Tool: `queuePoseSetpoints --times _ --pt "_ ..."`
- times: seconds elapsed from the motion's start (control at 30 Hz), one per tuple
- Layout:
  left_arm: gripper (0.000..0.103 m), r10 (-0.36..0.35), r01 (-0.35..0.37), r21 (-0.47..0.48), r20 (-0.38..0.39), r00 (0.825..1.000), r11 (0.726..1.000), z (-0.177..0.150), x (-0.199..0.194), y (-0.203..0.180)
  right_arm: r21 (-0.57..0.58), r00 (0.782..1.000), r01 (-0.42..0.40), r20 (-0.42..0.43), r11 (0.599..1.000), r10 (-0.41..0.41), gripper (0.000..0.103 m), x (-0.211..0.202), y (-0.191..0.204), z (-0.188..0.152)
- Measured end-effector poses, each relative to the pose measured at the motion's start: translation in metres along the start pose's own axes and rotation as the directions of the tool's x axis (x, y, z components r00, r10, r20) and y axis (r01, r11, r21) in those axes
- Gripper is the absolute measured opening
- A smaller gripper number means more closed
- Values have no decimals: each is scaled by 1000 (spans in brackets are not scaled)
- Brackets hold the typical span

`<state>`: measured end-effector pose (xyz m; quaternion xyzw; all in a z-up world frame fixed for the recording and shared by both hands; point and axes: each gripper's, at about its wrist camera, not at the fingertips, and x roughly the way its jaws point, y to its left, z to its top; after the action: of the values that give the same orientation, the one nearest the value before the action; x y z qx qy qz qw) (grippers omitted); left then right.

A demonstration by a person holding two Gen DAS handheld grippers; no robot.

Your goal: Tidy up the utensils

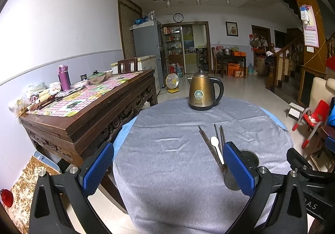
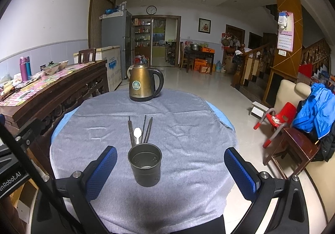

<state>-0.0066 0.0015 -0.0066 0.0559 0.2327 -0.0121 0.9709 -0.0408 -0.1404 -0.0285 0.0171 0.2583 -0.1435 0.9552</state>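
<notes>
The right gripper (image 2: 170, 167) is nearest to the camera, its blue-padded fingers (image 2: 102, 171) spread wide and holding nothing. Between them, in the right wrist view, a dark metal cup (image 2: 145, 166) stands upright on the grey cloth (image 2: 188, 129) that covers the round table. The cup looks empty, with small holes in its wall.

Just behind the cup lie the utensils, flat on the cloth: several dark chopsticks (image 2: 146, 129) and one white plastic spoon (image 2: 137, 133) among them, with its bowl pointing away from the camera. Their near ends are hidden by the cup's rim, so I cannot tell whether they touch it.

The left gripper (image 1: 168, 171) is also wide open and empty, above the near part of the cloth. In its view the cup is half hidden behind the right finger.

Far behind, a bronze-coloured electric kettle (image 2: 144, 84) stands at the far edge of the table.
</notes>
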Motion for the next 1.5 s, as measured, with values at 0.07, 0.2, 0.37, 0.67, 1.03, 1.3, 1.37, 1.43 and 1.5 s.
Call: queuePoseSetpoints --times 0.07,0.2,0.37,0.67,1.03,1.3,1.37,1.43,1.5 --pt "103 6 -6 7 -1 1000 1000 -1 1 0 -1 1000 -1 -5 1000 1 103 2 2 0" --pt "103 12 -12 20 -2 1000 1000 -3 5 1 -2 1000 -4 -15 1000 4 103 4 5 1" --pt "103 12 -12 12 -16 1000 1000 -6 11 5 -4 1000 -8 -26 1000 8 103 7 7 0" --pt "103 17 -18 -19 -62 998 1000 -13 32 13 7 997 -32 -70 999 33 103 22 9 2" --pt "103 40 -39 9 -137 990 999 -15 82 13 105 972 -129 -182 986 147 103 82 -19 32" --pt "103 -11 24 36 -332 943 999 -3 189 12 232 840 -337 -365 913 402 100 206 -35 59" --pt "103 -33 53 44 -376 926 998 -1 219 9 234 817 -347 -400 908 415 91 240 -31 60" --pt "103 -52 76 40 -420 906 996 0 249 5 252 780 -362 -446 898 439 81 280 -29 62" --pt "101 -81 97 12 -450 889 995 5 286 3 293 732 -366 -496 883 468 71 324 -27 63"
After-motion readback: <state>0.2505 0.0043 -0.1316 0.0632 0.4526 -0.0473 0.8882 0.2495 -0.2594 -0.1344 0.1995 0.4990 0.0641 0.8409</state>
